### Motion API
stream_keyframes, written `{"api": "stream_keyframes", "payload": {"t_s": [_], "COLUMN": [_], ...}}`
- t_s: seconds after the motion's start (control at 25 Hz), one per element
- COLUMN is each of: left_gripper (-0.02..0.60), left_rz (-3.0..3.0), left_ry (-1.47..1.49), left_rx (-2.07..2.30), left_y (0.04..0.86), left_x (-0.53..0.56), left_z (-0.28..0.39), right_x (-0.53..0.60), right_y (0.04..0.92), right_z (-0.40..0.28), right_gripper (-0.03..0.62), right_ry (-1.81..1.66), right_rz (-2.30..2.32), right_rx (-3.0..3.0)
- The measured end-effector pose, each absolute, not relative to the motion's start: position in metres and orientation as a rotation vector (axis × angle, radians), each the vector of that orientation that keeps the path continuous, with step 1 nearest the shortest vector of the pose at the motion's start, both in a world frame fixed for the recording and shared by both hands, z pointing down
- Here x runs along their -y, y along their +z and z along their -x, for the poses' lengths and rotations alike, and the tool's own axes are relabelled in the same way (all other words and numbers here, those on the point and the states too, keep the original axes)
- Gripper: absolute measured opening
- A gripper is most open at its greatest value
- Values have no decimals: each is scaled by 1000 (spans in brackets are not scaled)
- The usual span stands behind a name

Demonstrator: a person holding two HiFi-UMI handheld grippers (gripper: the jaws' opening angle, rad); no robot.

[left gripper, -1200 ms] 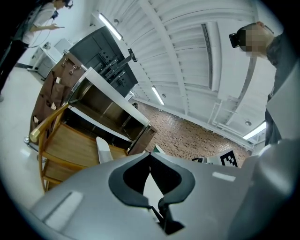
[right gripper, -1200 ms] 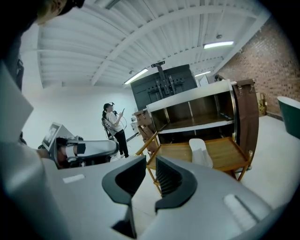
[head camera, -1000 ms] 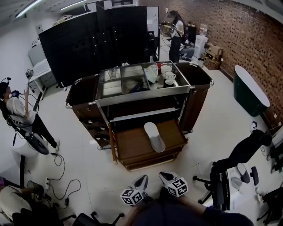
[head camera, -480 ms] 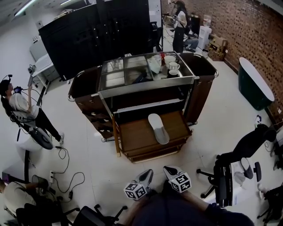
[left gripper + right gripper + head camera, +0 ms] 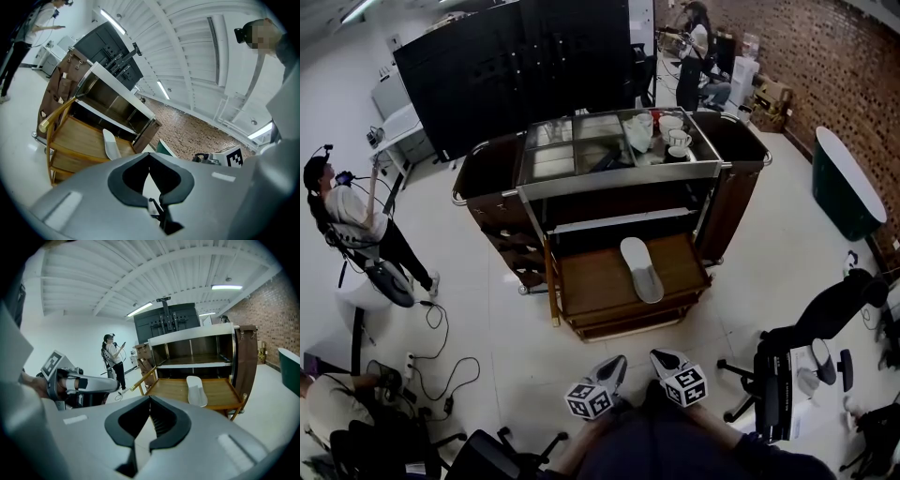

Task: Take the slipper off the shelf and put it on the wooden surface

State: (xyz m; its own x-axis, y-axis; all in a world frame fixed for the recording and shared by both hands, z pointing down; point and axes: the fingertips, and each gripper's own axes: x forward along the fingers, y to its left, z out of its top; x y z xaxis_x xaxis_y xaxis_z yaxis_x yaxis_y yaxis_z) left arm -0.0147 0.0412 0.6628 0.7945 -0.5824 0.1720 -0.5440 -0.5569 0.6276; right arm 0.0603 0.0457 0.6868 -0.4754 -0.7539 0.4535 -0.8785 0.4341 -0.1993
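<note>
Slipper (image 5: 641,270) lies flat on the low wooden table (image 5: 591,286) in front of the cart (image 5: 731,187), toe towards the cart and heel towards the person, a little right of the table's middle. It is clear of the shelf (image 5: 609,225) above and behind it, and nothing touches it.

The left tongs (image 5: 149,155) and the right tongs (image 5: 150,401) are each pressed together with nothing between them. They sit side by side close to the person's body, well apart from the table.

By the look of it the placing is done and the task is at its end, or the person is pausing. No further reach seems called for. If another round were wanted, the tongs would have to spread and go forward to the slipper.
</note>
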Motion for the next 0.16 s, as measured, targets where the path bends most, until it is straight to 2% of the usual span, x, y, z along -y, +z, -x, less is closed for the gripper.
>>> {"api": "stream_keyframes", "payload": {"t_s": [0.16], "left_gripper": [5], "left_rz": [-2296], "left_ry": [-85], "left_rx": [815], "left_y": [661], "left_x": [-40], "left_z": [15], "right_x": [-44], "right_y": [685], "right_z": [-56], "right_gripper": [0], "right_ry": [585], "right_rz": [-1399], "right_rx": [2401]}}
